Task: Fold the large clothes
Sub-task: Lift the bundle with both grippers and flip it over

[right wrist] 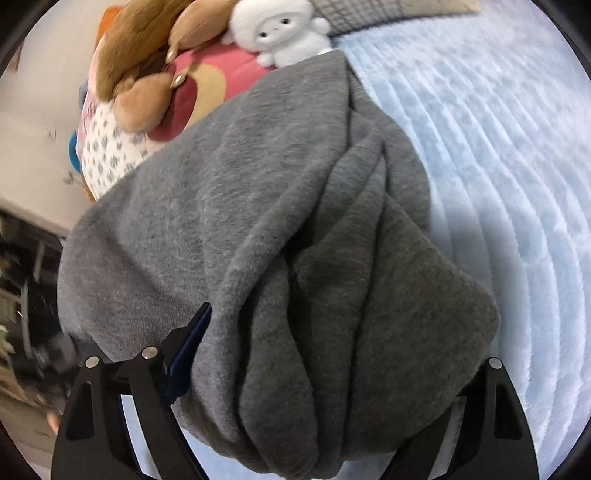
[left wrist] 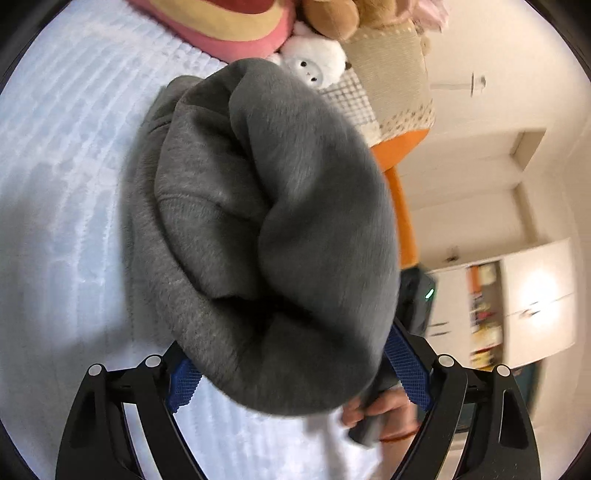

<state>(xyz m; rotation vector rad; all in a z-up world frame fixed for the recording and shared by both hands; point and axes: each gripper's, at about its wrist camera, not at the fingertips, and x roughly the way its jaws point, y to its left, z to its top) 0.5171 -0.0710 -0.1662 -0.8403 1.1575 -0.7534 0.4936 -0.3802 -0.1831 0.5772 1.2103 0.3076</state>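
Note:
A large grey fleece garment (left wrist: pixel 258 229) hangs bunched in thick folds above a pale blue ribbed bedspread (left wrist: pixel 62 192). My left gripper (left wrist: pixel 299 373) is shut on the garment's lower bulk; the blue pads (left wrist: pixel 183 384) press against the cloth on both sides. In the right wrist view the same grey garment (right wrist: pixel 266 258) drapes over my right gripper (right wrist: pixel 325 387), which is shut on a thick wad of its folds. Only its left blue pad (right wrist: pixel 188 354) shows; the right one is hidden under cloth.
Plush toys line the bed's head: a white doll (right wrist: pixel 280 33), a brown plush (right wrist: pixel 147 55) and a pink-and-yellow cushion (left wrist: pixel 229 26). A person's hand (left wrist: pixel 384 410) shows under the garment. White cabinets (left wrist: pixel 517 302) and an orange cushion (left wrist: pixel 402 184) stand beyond the bed.

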